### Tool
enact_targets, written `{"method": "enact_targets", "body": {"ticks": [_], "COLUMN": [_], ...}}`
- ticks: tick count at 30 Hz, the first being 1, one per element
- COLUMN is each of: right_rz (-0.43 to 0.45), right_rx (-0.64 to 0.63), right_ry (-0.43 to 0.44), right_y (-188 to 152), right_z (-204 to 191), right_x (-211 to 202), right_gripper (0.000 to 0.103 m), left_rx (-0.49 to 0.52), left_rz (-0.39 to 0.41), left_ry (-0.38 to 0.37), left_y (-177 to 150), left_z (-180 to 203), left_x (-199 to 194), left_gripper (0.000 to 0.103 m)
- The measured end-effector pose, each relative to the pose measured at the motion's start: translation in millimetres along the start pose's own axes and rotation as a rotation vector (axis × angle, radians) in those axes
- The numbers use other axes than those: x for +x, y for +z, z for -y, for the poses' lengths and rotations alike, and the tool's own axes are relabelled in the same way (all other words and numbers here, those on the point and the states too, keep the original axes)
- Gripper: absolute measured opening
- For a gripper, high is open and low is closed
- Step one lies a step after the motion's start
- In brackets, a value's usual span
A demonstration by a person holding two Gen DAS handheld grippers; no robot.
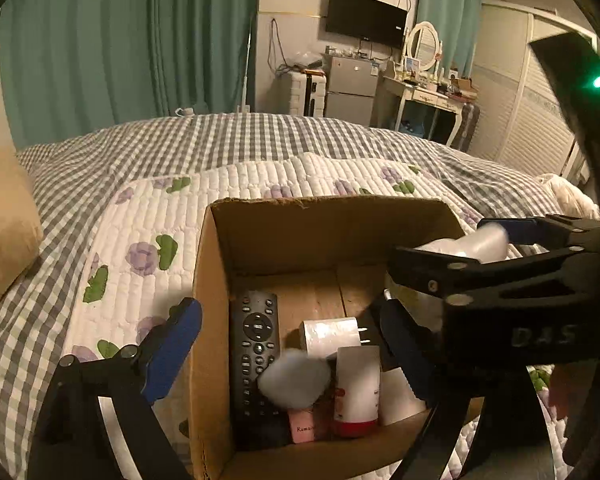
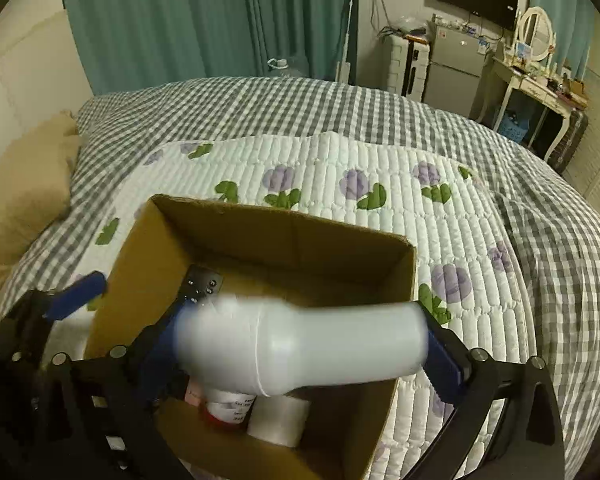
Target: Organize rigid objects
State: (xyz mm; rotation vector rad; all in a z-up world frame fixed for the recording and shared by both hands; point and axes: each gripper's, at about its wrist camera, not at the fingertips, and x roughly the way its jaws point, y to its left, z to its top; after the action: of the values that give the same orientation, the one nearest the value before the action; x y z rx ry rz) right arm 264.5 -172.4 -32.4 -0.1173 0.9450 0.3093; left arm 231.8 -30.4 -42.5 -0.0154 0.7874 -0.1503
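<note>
One white bottle (image 2: pixel 300 350) in right gripper (image 2: pixel 300 356) over one box (image 2: pixel 284 236)

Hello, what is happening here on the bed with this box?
A person is sorting small items into a cardboard box that sits on the quilt. The right claw holds a white plastic bottle sideways, above the open box. The left claw is open and empty, spread over the box's near end. Inside already lie a black remote control, a white charger plug and a red-and-white bottle.
</note>
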Motion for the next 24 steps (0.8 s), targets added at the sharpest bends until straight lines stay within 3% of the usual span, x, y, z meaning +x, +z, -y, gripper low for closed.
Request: {"method": "enact_targets", "body": {"ticks": [5, 11, 16, 24], "right_rz": [0.016, 0.071, 0.167, 0.393], "right_rx": [-0.006, -0.005, -0.005, -0.019], "right_ry": [-0.023, -0.047, -0.078, -0.118], "right_y": [1, 1, -9, -22], "right_z": [0, -2, -2, -8], "right_x": [-9, -51, -117, -247], "right_gripper": [0.103, 0.103, 0.103, 0.103], "left_rx": [0.003, 0.014, 0.044, 0.063], "left_rz": [0.003, 0.043, 0.133, 0.333], "left_ry": [0.006, 0.022, 0.041, 0.062], "left_y": [-1, 1, 6, 20], "left_z": [-5, -4, 2, 14], "left_x": [-7, -38, -91, -199], "left_gripper": [0.093, 0.093, 0.102, 0.103]}}
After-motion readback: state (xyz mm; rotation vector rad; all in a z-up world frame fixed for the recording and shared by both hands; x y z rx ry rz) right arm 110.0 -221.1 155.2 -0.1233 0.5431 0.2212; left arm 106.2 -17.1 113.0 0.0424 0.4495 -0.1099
